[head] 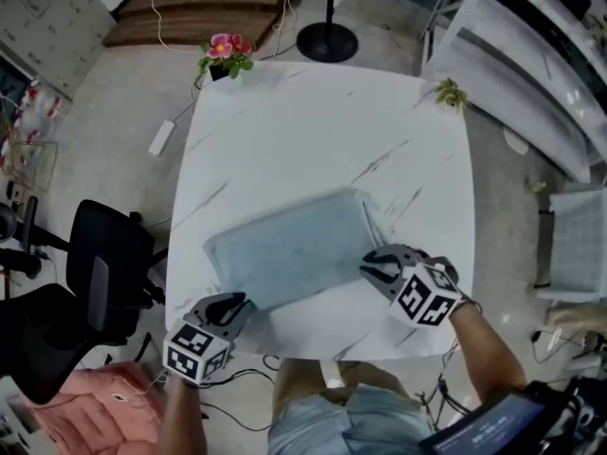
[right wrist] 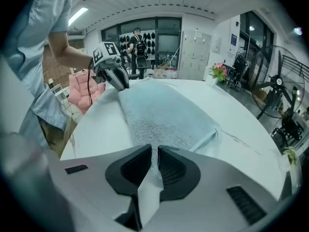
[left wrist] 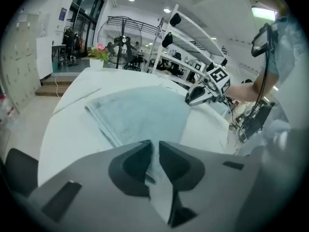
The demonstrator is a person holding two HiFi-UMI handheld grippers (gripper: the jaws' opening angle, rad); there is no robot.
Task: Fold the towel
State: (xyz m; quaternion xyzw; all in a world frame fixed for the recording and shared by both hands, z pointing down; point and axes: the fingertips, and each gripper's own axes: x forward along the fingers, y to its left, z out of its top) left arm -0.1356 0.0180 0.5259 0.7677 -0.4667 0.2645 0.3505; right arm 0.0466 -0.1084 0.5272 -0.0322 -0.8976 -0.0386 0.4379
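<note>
The left gripper (left wrist: 153,151) has its jaws pinched almost together on the near left corner of the light blue towel (head: 294,249). The right gripper (right wrist: 154,153) is clamped the same way on the near right corner. From both grippers the folded towel spreads away flat on the white marbled bench (head: 285,131), lying askew to its edges. A black office chair (head: 104,273) stands left of the left gripper. Beyond the towel, a potted pink flower (head: 226,53) sits at the bench's far left corner and a small green sprig (head: 450,93) at the far right.
</note>
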